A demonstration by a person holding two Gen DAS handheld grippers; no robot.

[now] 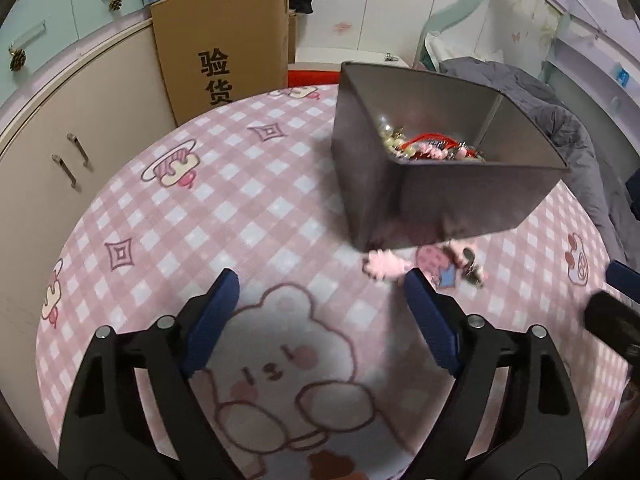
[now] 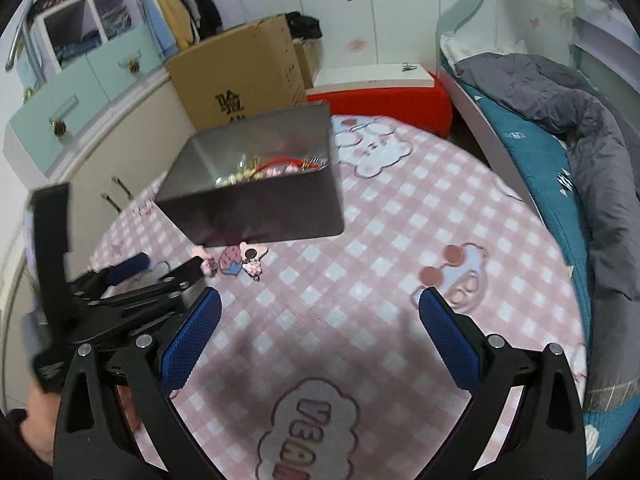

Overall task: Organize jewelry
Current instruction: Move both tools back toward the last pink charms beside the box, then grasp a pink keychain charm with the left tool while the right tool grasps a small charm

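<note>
A dark grey box (image 1: pixel 436 196) stands on a pink checked cloth and holds a heap of jewelry (image 1: pixel 424 146): pearls, a red cord, pink pieces. It also shows in the right wrist view (image 2: pixel 264 204). Pink charms (image 1: pixel 386 266) and a dark charm (image 1: pixel 468 266) lie loose on the cloth just in front of the box; the right wrist view shows them too (image 2: pixel 252 266). My left gripper (image 1: pixel 322 308) is open and empty, short of the charms. My right gripper (image 2: pixel 320 328) is open and empty, further right over bare cloth.
The cloth-covered table (image 2: pixel 400 240) is round. Behind it stand a cardboard box (image 1: pixel 224 52), a cream cabinet (image 1: pixel 80 152) and a red box (image 2: pixel 384 100). A bed with grey bedding (image 2: pixel 580 128) runs along the right.
</note>
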